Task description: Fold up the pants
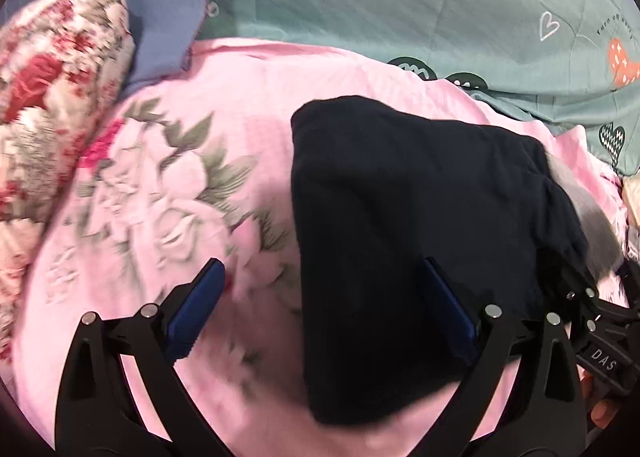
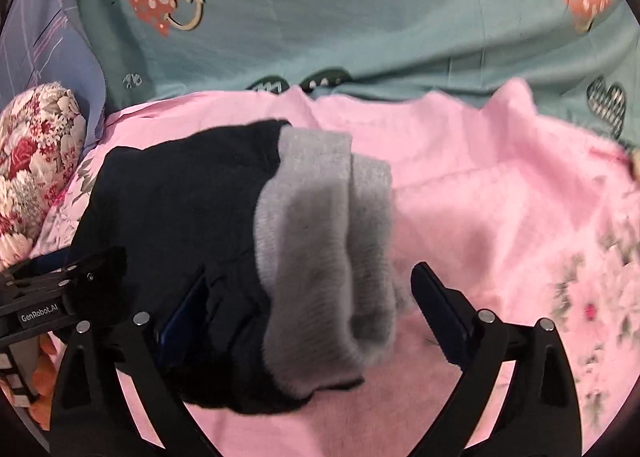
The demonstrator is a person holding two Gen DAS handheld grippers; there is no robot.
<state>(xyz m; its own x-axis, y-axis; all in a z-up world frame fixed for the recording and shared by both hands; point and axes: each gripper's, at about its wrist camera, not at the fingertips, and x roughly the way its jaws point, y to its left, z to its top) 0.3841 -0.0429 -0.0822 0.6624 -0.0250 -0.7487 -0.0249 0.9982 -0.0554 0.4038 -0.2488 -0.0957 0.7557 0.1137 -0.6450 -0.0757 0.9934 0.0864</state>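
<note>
The dark navy pants (image 1: 404, 241) lie folded in a compact bundle on the pink floral blanket (image 1: 160, 185). Their grey lining or cuff (image 2: 324, 241) shows at the right end in the right wrist view, where the navy part (image 2: 172, 197) lies to the left. My left gripper (image 1: 324, 305) is open, its jaws wide apart over the bundle's left edge. My right gripper (image 2: 308, 309) is open, straddling the grey end; its left finger is partly hidden behind the navy cloth. Neither gripper holds the fabric.
A teal sheet with hearts and smileys (image 2: 320, 25) covers the bed behind the blanket. A red floral pillow (image 1: 52, 105) and blue cloth (image 1: 160, 17) lie at the left. The other gripper (image 2: 48, 297) shows at the lower left of the right wrist view.
</note>
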